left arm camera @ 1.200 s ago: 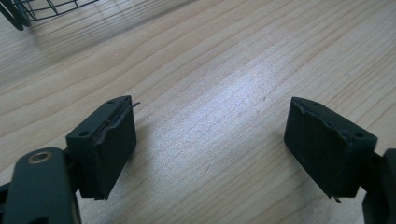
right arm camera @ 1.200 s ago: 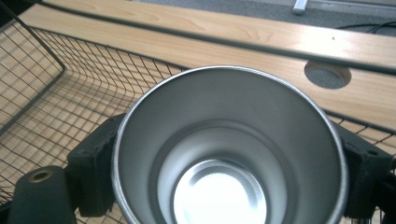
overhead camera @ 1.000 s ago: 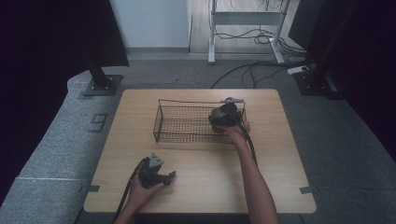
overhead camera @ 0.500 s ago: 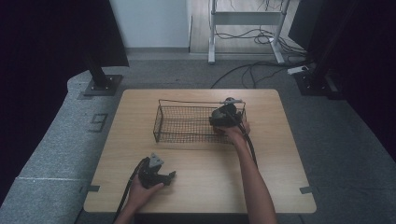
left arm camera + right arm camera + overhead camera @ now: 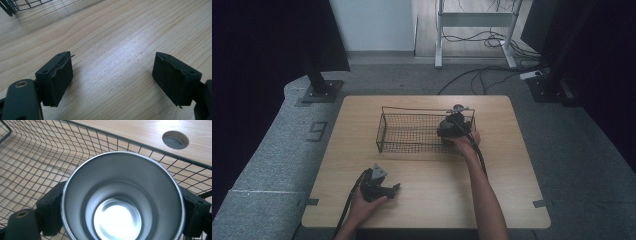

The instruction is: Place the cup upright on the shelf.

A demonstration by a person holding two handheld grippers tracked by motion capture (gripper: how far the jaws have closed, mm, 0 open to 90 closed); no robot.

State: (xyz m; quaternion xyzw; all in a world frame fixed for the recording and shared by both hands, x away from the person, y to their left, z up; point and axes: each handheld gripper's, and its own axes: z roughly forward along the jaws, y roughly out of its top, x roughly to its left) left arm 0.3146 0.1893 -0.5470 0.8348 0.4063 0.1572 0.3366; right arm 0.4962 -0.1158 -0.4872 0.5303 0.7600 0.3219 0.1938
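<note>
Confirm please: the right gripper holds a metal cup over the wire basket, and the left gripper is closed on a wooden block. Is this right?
Not fully. The left gripper is open and holds nothing, as the left gripper view shows. The right gripper does hold the metal cup over the wire basket.

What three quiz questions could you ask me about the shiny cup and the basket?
1. True or false: the right claw is squeezing a metal cup.
2. Which is under the cup: A) a wire basket, B) a plate, C) a box?
3. Is the left claw open or shut, and what lies between its two sides?

Key:
1. True.
2. A.
3. Open; nothing but the bare wooden table.
</note>
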